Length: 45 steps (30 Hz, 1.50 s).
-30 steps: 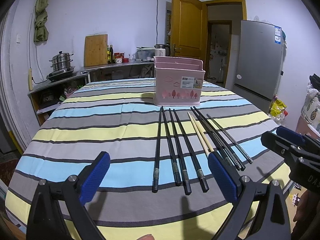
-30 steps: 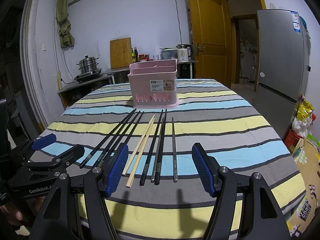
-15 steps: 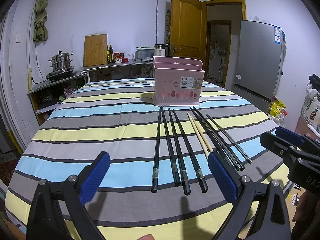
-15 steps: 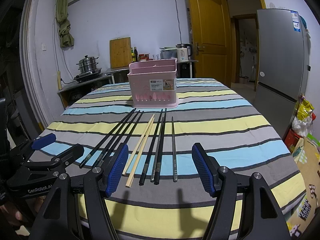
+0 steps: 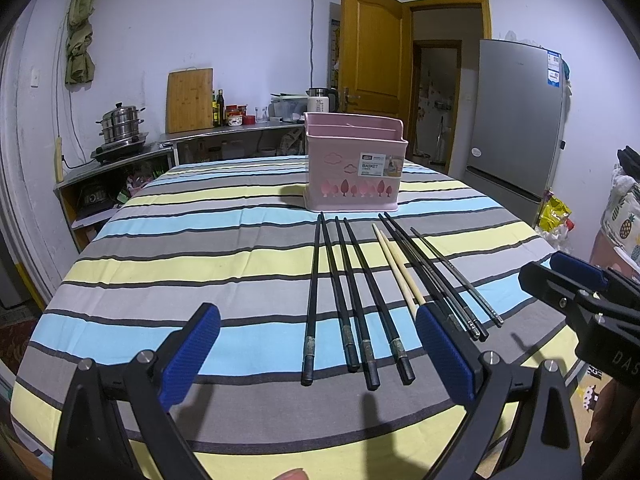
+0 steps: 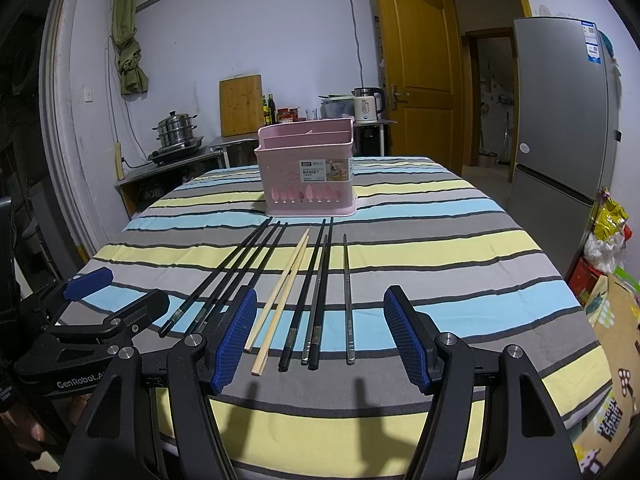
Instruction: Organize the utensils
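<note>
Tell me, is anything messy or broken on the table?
Nothing is broken or spilled. The chopsticks lie in a row on the striped tablecloth before the upright pink plastic basket. Only the pale wooden chopstick pair stands out, lying among the black chopsticks.

Home kitchen: steamer pot (image 5: 122, 125) on counter, cutting board (image 5: 189, 100), kettle (image 6: 367, 104), fridge (image 5: 516, 132), striped dining table (image 5: 200, 248).

The basket (image 5: 354, 168) interior is hidden behind its front wall. In the left view, a blue finger (image 5: 444, 350) at 5 o'clock covers the near ends of the wooden chopsticks (image 5: 394, 266). Label print (image 6: 320, 171) on the basket is too small to read. The picture's lower edge crops both gripper bodies.
</note>
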Tool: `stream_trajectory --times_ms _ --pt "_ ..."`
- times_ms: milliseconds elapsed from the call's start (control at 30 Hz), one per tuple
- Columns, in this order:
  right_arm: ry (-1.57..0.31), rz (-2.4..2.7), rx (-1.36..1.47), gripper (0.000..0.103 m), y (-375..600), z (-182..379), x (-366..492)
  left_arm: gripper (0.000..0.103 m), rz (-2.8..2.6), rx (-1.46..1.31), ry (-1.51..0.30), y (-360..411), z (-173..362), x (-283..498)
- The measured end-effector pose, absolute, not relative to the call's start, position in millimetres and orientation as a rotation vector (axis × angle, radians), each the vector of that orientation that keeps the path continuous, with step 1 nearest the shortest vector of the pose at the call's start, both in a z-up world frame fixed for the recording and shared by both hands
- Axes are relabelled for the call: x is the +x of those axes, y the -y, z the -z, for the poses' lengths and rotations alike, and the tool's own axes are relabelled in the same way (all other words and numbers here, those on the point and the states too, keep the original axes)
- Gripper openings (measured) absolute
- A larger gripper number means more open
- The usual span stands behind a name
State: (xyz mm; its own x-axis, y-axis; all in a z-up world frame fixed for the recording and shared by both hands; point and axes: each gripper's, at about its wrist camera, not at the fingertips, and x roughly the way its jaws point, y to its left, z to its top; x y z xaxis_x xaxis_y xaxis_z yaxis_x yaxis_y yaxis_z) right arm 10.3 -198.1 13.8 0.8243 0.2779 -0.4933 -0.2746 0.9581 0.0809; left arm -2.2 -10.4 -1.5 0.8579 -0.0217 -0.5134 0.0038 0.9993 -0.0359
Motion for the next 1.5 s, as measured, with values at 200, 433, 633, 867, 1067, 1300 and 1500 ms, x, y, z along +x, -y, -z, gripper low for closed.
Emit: stream_trajectory --times_ms 200,433,633,867,1067,1300,1500 --pt "-0.529 -0.294 0.005 0.066 198 -14 11 0.100 0.015 -0.037 -0.541 10 1 -3" --pt "-0.533 -0.293 0.007 0.066 197 -13 12 0.100 0.018 -0.039 -0.544 11 2 -3" --pt "-0.535 -0.293 0.009 0.066 198 -13 12 0.100 0.018 -0.039 -0.544 9 1 -3" --pt "-0.535 -0.294 0.012 0.066 198 -13 12 0.100 0.018 -0.041 -0.547 9 2 -2" --pt "-0.544 -0.299 0.012 0.066 198 -11 13 0.100 0.034 -0.054 -0.557 4 6 1" --pt "-0.587 -0.316 0.004 0.066 198 -8 30 0.100 0.042 -0.042 -0.589 -5 8 19" --pt "-0.602 -0.320 0.009 0.066 200 -10 52 0.100 0.038 -0.041 -0.675 -21 9 55"
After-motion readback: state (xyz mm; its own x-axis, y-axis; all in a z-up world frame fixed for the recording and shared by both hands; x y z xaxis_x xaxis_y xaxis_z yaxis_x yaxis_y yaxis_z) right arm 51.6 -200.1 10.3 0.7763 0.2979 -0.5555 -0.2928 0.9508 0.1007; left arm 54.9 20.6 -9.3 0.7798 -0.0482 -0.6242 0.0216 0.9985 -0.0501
